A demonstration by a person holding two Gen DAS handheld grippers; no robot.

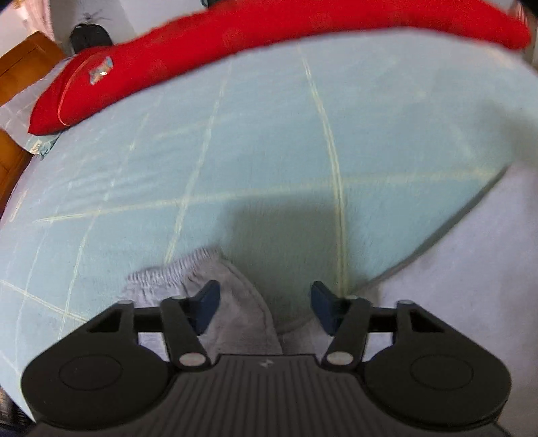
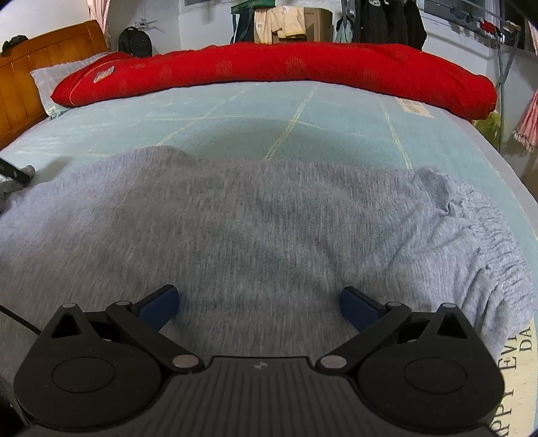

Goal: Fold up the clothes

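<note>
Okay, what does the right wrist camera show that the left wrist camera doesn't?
Only the right wrist view shows the grey garment's broad body, its gathered waistband and hanging clothes behind the bed. Only the left shows a gathered cuff beside the open left gripper. Both show the red bolster and the blue checked sheet.

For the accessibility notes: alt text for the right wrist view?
The open right gripper hovers over grey sweatpants spread flat on a pale blue bed, elastic waistband at right. A long red pillow lies along the far edge.
</note>
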